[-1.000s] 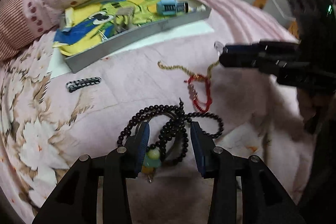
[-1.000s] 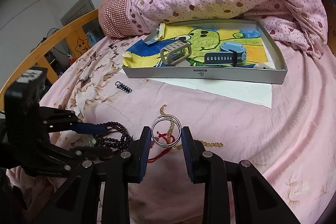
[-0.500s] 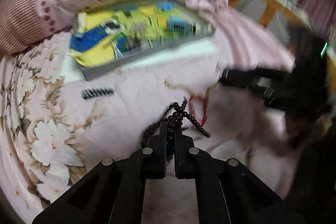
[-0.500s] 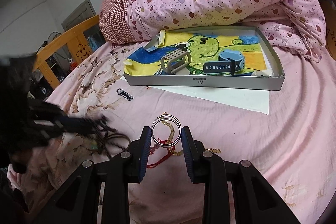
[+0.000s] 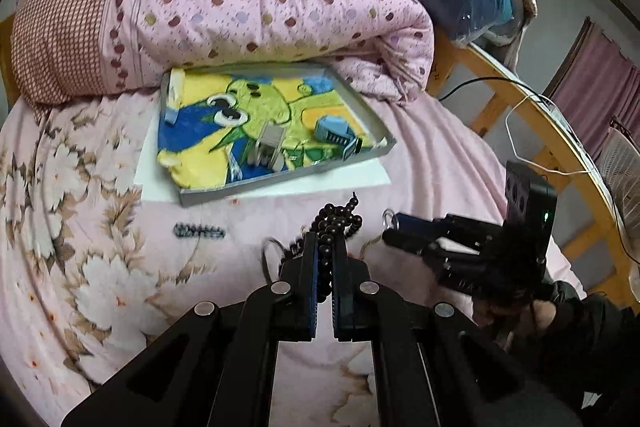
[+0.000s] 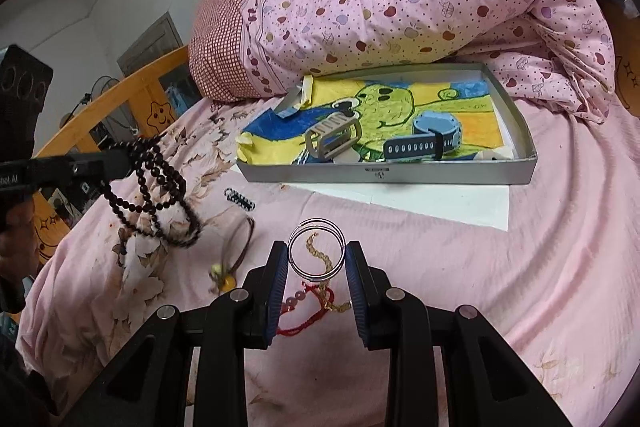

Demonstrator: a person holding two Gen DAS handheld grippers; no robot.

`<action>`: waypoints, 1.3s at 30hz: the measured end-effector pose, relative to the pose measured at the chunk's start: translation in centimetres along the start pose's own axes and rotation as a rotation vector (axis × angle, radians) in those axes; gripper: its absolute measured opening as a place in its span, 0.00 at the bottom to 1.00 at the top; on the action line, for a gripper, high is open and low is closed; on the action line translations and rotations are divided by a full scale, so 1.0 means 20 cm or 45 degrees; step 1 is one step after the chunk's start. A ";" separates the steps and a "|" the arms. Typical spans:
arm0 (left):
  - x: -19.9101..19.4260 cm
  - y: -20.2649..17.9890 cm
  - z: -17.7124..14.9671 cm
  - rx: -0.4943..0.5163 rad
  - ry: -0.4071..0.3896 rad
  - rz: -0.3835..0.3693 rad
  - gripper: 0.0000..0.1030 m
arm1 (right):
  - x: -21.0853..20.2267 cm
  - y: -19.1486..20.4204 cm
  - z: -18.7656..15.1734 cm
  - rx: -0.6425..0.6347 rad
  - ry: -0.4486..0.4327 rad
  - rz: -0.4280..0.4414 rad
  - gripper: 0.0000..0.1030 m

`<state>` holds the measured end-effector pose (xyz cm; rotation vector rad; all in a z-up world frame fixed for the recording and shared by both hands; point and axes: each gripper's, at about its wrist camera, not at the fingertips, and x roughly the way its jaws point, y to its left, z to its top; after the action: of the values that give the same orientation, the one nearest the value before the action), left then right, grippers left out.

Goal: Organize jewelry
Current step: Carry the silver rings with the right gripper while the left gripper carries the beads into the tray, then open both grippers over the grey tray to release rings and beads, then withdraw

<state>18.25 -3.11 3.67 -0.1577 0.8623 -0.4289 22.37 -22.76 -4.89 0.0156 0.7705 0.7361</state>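
Lifted off bed: left gripper (image 5: 325,259) pinching bead necklace (image 6: 160,195); right gripper (image 6: 317,267) clamping silver bangle (image 6: 317,253).

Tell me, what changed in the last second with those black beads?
The left gripper closed on the black bead necklace and lifted it off the bed; its pendant cord trails down. The right gripper kept holding the silver bangle. The tray stayed put.
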 end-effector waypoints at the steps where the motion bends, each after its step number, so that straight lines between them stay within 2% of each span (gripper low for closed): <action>1: 0.00 -0.01 0.02 0.013 -0.006 0.001 0.03 | 0.00 0.00 0.01 -0.004 -0.013 0.001 0.27; 5: 0.03 -0.02 0.10 0.038 -0.016 0.010 0.03 | -0.02 -0.02 0.06 -0.031 -0.102 -0.005 0.27; 8: 0.08 -0.01 0.17 0.034 -0.064 0.035 0.03 | 0.00 -0.07 0.15 -0.049 -0.186 -0.044 0.27; 12: 0.17 0.02 0.28 -0.013 -0.141 0.049 0.03 | 0.05 -0.19 0.23 0.021 -0.243 -0.101 0.27; 16: 0.31 0.07 0.40 -0.084 -0.173 0.015 0.03 | 0.09 -0.33 0.27 0.100 -0.251 -0.187 0.27; 21: 0.53 0.06 0.46 -0.074 -0.124 0.025 0.03 | 0.15 -0.51 0.29 0.194 -0.229 -0.255 0.27; 27: 0.80 0.11 0.42 -0.118 -0.011 0.077 0.03 | 0.21 -0.59 0.29 0.211 -0.193 -0.305 0.27; 34: 0.90 0.17 0.38 -0.154 0.057 0.107 0.03 | 0.26 -0.61 0.28 0.217 -0.143 -0.337 0.28; 35: 0.90 0.17 0.38 -0.157 0.059 0.107 0.04 | 0.26 -0.61 0.28 0.218 -0.140 -0.340 0.30; 37: 0.89 0.18 0.38 -0.159 0.057 0.114 0.07 | 0.25 -0.61 0.28 0.216 -0.144 -0.344 0.42; 39: 0.87 0.19 0.38 -0.161 0.047 0.120 0.18 | 0.23 -0.61 0.28 0.215 -0.158 -0.348 0.47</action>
<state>35.22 -7.46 -4.77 -0.2253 0.9298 -0.2896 35.54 -27.68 -6.98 0.1056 0.6974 0.4058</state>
